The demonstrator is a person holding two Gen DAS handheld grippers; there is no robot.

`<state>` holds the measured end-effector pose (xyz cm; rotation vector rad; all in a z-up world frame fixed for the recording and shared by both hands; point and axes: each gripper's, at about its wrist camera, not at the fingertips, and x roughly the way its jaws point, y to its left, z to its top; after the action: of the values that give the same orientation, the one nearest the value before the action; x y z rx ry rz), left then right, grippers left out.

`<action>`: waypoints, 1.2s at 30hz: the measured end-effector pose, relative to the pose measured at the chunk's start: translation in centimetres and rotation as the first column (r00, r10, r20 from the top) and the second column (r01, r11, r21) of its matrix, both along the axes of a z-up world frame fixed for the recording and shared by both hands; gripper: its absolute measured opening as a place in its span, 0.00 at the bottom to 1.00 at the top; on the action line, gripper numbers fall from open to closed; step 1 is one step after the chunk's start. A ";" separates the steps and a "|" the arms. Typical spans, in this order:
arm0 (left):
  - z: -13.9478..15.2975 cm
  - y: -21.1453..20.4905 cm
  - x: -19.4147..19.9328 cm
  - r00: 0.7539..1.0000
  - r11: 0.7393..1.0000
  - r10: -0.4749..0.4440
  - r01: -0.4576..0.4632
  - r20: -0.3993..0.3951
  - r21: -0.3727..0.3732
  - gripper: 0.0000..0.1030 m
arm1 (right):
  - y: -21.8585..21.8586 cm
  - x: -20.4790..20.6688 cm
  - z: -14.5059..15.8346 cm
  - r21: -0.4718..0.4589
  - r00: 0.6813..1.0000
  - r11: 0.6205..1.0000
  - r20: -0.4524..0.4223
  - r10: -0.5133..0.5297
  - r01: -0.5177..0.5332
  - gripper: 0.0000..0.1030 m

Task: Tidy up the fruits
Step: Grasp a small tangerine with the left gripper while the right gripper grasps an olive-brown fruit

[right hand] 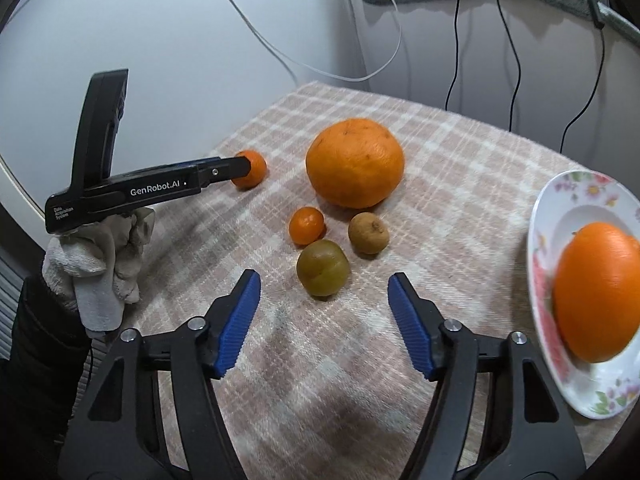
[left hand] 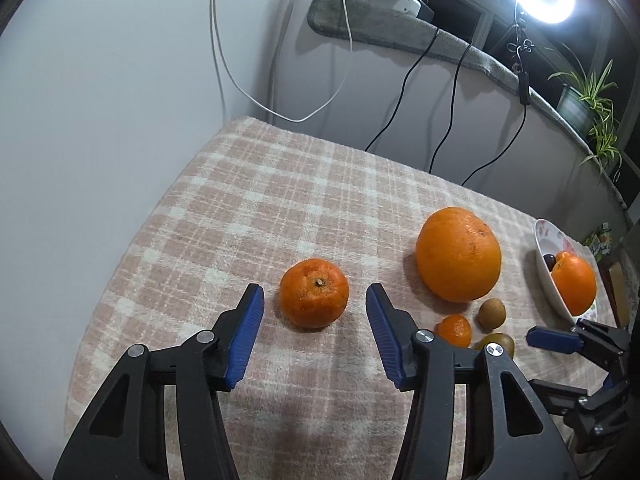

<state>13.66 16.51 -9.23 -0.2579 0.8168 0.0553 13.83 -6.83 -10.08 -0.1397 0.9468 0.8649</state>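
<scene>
Orange is the colour that matters here. In the left wrist view, a mandarin (left hand: 314,293) sits on the checked cloth of the surface (left hand: 248,208), just ahead of the left gripper (left hand: 315,300), whose blue fingers (left hand: 252,320) stand wide to either side of it without touching. A large orange (left hand: 458,255) lies near on the right, with a tiny mandarin (left hand: 454,330) and two brownish-green fruits (left hand: 492,313) in front of it. At the right edge a floral bowl (left hand: 554,288) already holds an orange (left hand: 573,283) and something dark.

In the right wrist view, the right gripper (right hand: 324,300) hovers with its fingers spread wide and empty, a greenish fruit (right hand: 323,267) just ahead between them. The bowl (right hand: 560,216) sits at the right, well apart from the loose fruit.

The step in hand looks like picking up the mandarin with the left gripper. To do it well, I would ease forward until the pads flank its widest part, keep the fingers level and low to the cloth, then close gently, since soft peel bruises. Lifting straight up should avoid nudging the large orange before carrying across to the bowl.
</scene>
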 end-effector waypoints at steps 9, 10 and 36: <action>-0.8 -0.2 1.0 1.000 1.000 -0.004 0.004 -0.024 0.003 0.38 | 1.6 1.2 -1.2 -0.036 1.000 0.999 -0.021 0.001 -0.002 0.47; -0.9 -0.2 1.1 1.000 1.000 -0.003 0.003 -0.028 0.004 0.38 | 1.8 1.3 -1.3 -0.040 1.000 0.999 -0.024 0.002 -0.003 0.45; 1.0 -1.6 0.2 0.999 1.000 -0.027 0.026 0.033 0.007 0.36 | 0.4 0.4 -0.2 -0.001 1.000 1.000 -0.004 0.000 0.000 0.30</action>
<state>13.86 14.95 -8.23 -0.2410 0.7870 0.0288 14.28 -6.47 -10.31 -0.1387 0.9511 0.8648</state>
